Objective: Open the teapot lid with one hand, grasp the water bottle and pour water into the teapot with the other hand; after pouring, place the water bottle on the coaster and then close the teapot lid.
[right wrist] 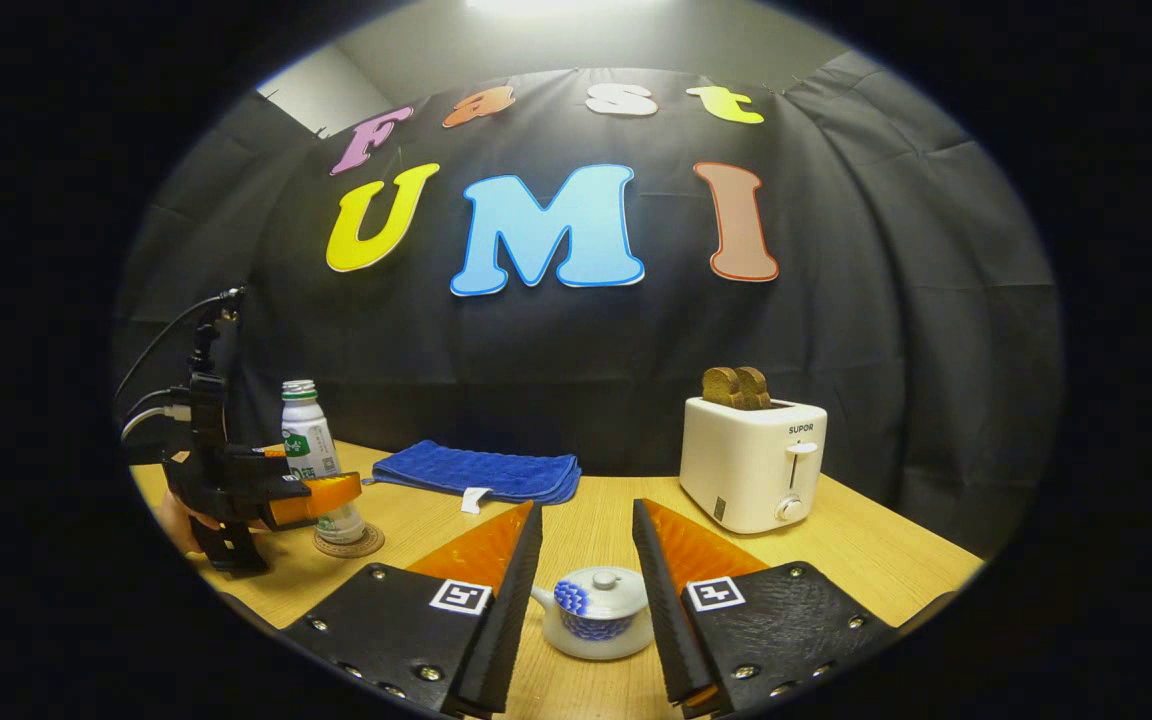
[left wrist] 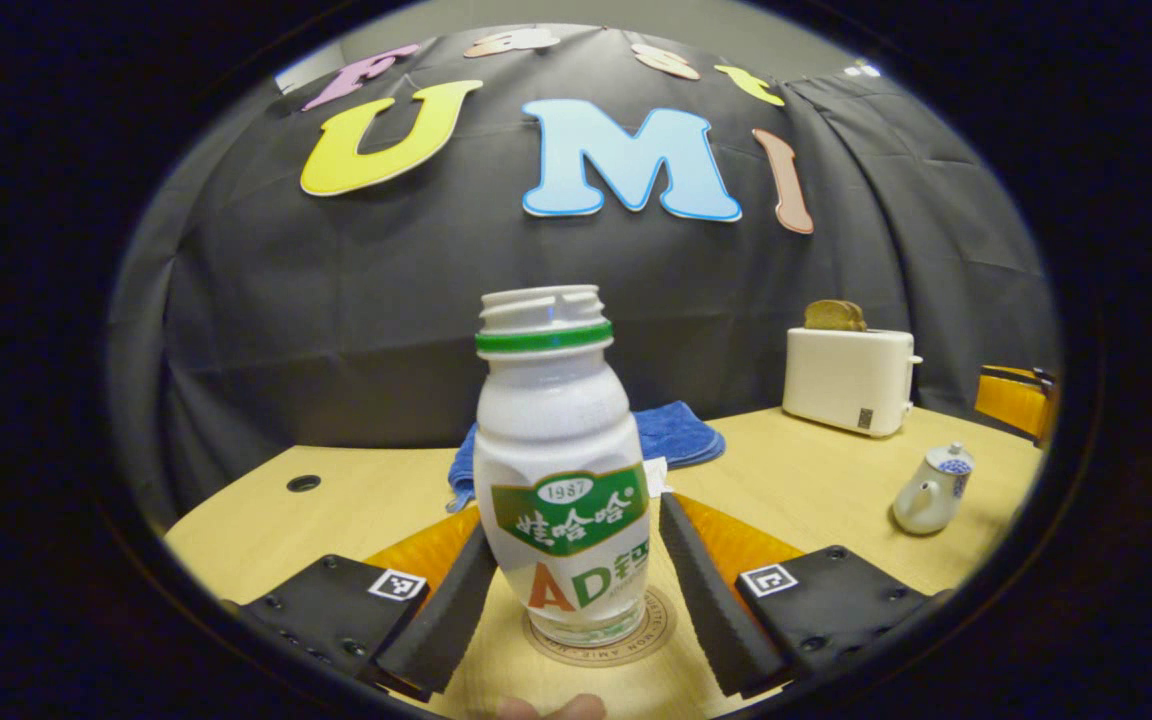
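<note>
Left gripper view, lower centre: my left hand-held gripper (left wrist: 576,590), fingers spread, flanks the water bottle (left wrist: 563,470) without clearly touching it. The bottle stands upright, uncapped, on the round coaster (left wrist: 656,625). Right gripper view, lower centre: my right hand-held gripper (right wrist: 586,585), fingers parted, frames the teapot (right wrist: 596,612), lid (right wrist: 603,590) on, untouched. Mid-frame: wooden surface (right wrist: 596,520). Beyond, centre: folded blue cloth (right wrist: 476,472). Right of centre: white toaster (right wrist: 751,462) with bread slices (right wrist: 736,386). In that view's left, the bottle and coaster again.
</note>
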Available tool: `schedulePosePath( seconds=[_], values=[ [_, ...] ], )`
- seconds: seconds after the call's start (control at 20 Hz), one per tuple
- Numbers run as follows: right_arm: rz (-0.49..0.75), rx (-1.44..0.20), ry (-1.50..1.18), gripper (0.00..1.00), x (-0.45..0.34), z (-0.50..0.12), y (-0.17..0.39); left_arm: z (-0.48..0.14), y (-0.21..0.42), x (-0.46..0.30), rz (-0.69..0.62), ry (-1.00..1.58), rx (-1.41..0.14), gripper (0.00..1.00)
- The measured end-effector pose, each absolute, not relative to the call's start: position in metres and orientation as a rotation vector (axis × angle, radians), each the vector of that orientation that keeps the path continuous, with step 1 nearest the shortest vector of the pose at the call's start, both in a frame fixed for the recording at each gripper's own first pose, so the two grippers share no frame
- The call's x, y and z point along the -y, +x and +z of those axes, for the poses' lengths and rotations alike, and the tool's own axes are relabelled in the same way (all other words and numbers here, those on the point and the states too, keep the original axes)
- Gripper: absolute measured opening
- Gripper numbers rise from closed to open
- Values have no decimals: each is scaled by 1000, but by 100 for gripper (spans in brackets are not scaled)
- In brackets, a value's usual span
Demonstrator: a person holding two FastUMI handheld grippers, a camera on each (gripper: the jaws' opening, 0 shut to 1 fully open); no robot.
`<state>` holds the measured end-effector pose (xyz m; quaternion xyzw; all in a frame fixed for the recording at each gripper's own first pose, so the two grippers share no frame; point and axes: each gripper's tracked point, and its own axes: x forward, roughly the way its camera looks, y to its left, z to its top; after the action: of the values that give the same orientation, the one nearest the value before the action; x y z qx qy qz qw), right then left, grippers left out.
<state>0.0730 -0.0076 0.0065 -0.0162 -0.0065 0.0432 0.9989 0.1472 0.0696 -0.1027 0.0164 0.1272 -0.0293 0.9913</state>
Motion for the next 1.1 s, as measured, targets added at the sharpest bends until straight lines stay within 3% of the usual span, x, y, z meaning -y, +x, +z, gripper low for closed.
schedulePosePath(
  seconds=[0.1,0.15,0.75,1.1],
  values=[
    [86,14,-46,56,8,5,73,-96,146,-67,-52,43,-223,93],
    [91,11,-42,56,7,5,73,-95,145,-66,-54,44,-216,100],
    [118,25,-39,56,-8,11,64,-84,126,-75,9,29,-198,100],
    [87,-18,-32,57,-34,-3,14,-51,28,-39,-7,-31,-139,100]
  ],
)
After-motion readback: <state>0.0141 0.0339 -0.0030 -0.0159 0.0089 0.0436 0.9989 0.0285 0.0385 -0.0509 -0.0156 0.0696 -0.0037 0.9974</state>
